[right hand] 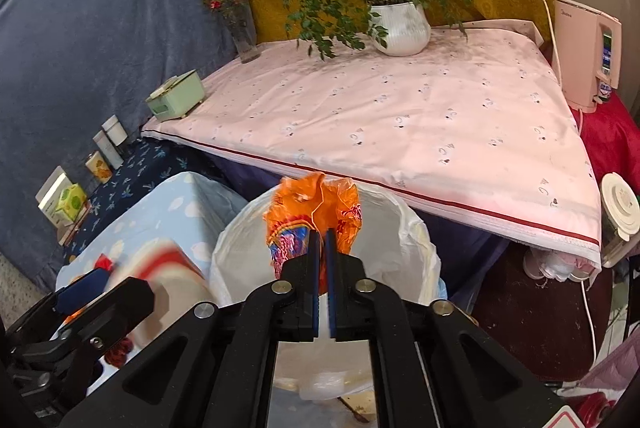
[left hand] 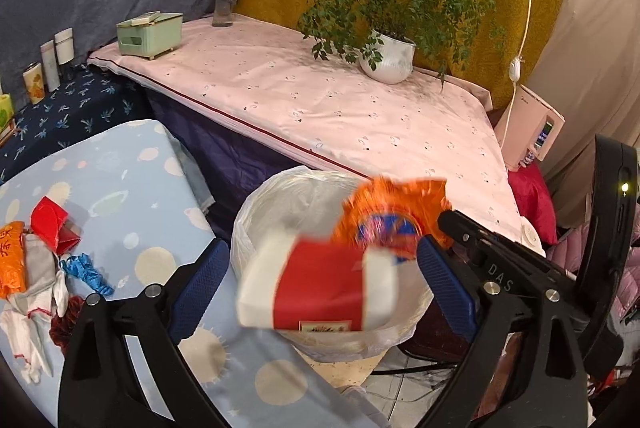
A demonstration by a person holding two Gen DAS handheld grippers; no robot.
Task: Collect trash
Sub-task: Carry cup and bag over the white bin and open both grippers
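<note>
The orange wrapper (right hand: 316, 216) is thin, crinkled, glossy plastic film. The bin liner (left hand: 256, 224) at 6 o'clock is translucent white plastic, softly wrinkled. The red-and-white carton (left hand: 320, 288) looks like smooth printed card, blurred. Both grippers are matt black plastic with ribbed blue pads (left hand: 444, 280) and shiny metal pins. The pink tablecloth (right hand: 400, 107) is matt woven cloth; the plant pot (right hand: 400, 27) at 12 o'clock is glossy white ceramic.
</note>
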